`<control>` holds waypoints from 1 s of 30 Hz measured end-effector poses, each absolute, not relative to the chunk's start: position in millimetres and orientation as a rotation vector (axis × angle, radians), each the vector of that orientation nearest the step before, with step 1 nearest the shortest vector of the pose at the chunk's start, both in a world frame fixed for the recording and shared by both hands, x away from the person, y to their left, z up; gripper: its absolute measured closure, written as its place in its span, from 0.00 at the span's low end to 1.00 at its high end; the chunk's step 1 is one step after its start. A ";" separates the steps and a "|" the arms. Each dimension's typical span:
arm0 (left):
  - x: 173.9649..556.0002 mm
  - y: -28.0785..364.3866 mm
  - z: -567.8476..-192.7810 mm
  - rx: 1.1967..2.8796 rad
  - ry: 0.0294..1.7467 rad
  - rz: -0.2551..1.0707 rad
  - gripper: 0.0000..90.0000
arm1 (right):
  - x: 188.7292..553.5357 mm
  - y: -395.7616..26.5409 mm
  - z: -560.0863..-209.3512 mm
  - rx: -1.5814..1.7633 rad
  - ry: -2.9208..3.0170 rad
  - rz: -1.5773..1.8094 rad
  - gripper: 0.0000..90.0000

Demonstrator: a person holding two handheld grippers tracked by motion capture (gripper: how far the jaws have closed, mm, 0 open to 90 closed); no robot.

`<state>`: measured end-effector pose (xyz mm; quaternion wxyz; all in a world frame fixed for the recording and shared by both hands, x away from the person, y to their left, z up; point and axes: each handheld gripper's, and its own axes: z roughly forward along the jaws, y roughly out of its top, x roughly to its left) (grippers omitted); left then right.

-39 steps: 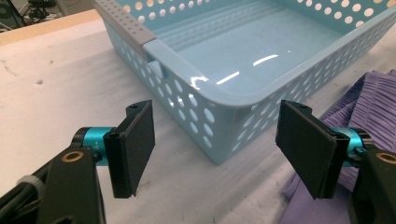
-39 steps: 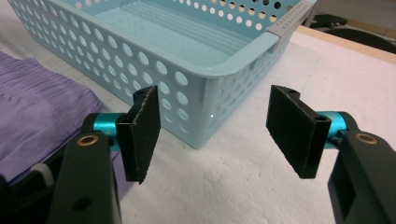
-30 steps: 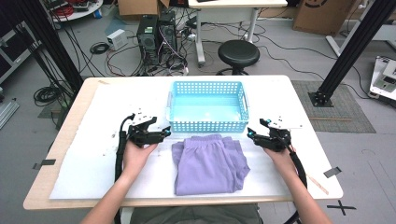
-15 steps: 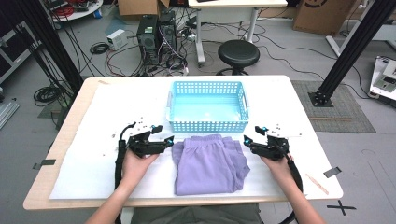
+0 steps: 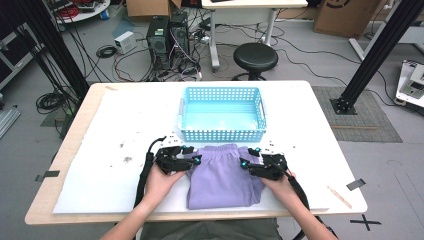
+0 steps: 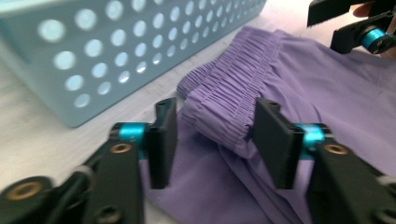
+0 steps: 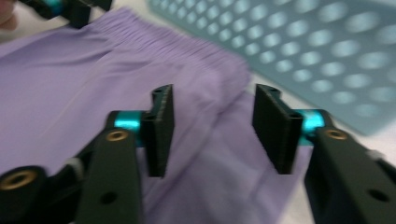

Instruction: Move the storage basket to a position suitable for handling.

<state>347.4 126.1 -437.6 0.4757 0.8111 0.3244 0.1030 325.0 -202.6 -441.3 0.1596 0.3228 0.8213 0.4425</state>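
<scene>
Left gripper (image 6: 212, 140) released, straddling shorts (image 5: 222, 175) waistband | right gripper (image 7: 210, 133) released over shorts' corner | basket (image 5: 222, 114) behind, mid-counter (image 5: 100, 135)

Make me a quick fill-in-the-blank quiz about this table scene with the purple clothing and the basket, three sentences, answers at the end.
1. The folded garment between the two hand-held grippers is ____ in colour.
2. The light blue basket lies on the far side of the garment from the person, and inside it is ____.
3. The left hand-held gripper has its jaws ____ around the garment's elastic waistband, and the right hand-held gripper is set the same way at the opposite corner.

Missing words: purple; empty; open
</scene>
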 end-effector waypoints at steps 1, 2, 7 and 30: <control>347.7 124.0 -437.6 1.996 0.782 0.261 0.66 | 324.8 -199.8 -442.4 0.912 2.369 1.244 0.66; 348.0 121.8 -437.6 2.006 0.770 0.270 0.69 | 324.9 -198.1 -443.4 0.897 2.385 1.225 0.70; 352.2 114.2 -437.0 2.020 0.736 0.333 0.86 | 324.8 -198.4 -443.4 0.862 2.413 1.188 0.92; 354.0 111.3 -438.8 2.026 0.840 0.246 0.74 | 328.3 -193.1 -442.7 0.932 2.452 1.170 0.90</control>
